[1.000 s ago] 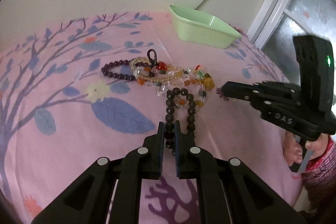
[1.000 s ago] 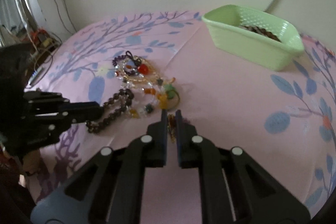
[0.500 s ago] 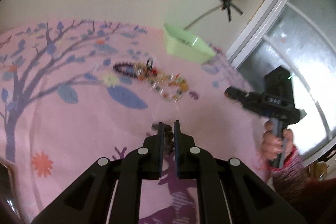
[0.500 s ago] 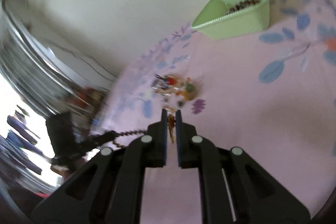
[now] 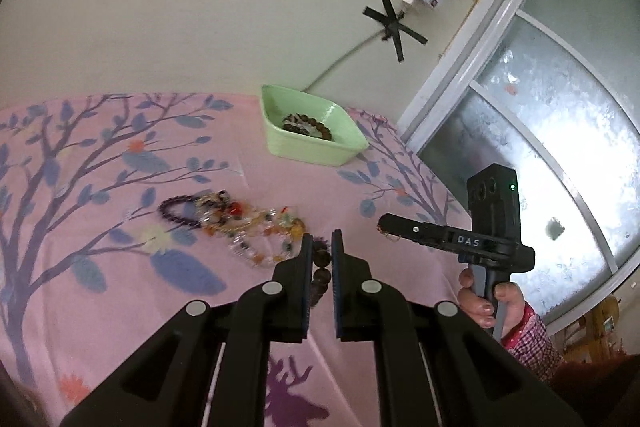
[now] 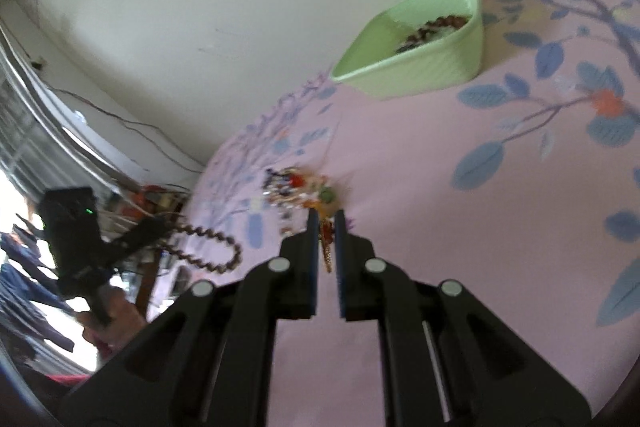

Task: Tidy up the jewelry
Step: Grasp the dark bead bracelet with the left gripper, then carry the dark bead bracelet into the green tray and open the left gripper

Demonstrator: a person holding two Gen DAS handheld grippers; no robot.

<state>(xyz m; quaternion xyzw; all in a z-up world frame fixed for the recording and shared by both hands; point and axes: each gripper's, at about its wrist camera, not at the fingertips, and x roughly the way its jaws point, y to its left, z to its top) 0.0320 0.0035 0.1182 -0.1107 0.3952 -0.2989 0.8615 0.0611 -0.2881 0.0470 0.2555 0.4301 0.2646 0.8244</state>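
Left wrist view: a dark wooden bead bracelet (image 5: 321, 259) is seen clamped in the left gripper (image 5: 321, 247), clear of the pink floral cloth (image 5: 100, 291). A thin gold chain (image 6: 327, 247) is pinched by the right gripper (image 6: 327, 223). Beads are already noted inside the pale green plastic tray (image 5: 280, 143); a mixed bead pile (image 5: 236, 223) remains unsorted on the cloth.
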